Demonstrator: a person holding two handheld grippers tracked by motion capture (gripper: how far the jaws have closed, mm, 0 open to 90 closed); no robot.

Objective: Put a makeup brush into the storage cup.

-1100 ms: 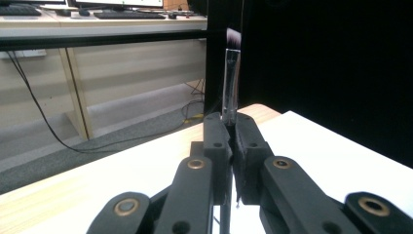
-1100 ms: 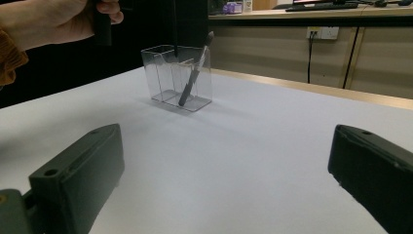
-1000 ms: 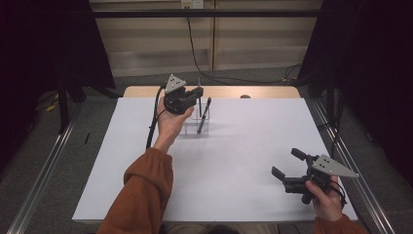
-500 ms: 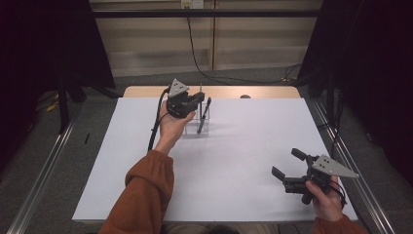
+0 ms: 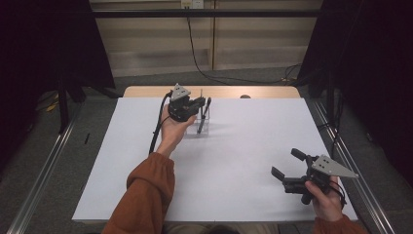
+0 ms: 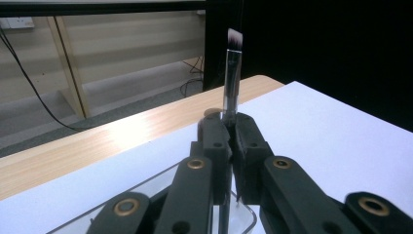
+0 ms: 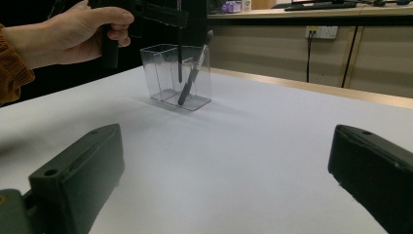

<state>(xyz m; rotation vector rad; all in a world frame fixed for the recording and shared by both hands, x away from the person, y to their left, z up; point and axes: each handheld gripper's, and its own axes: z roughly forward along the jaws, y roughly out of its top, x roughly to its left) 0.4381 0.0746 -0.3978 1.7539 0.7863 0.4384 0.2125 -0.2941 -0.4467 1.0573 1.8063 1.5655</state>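
A clear plastic holder (image 5: 197, 127) stands on the white table toward the back left. Above it my left gripper (image 5: 200, 104) is shut on a thin brush (image 5: 201, 93) that it holds upright, the lower end down inside the holder. In the left gripper view the jaws (image 6: 233, 124) pinch the clear handle, with the bristle tip (image 6: 234, 39) pointing up. A second, dark brush (image 5: 204, 114) leans in the holder (image 7: 158, 68) beside the held brush (image 7: 179, 53). My right gripper (image 5: 286, 162) stands open near the front right, nothing between its jaws (image 7: 226, 146).
White sheet (image 5: 234, 156) covers the table, with a wooden strip (image 5: 219, 91) along the far edge and a small dark thing (image 5: 245, 96) on it. Metal rails run down both sides. The left gripper's cable (image 5: 158, 126) hangs beside the forearm.
The left gripper has shifted slightly toward the holder, bringing the brush more upright over it. The right gripper has stayed in place.
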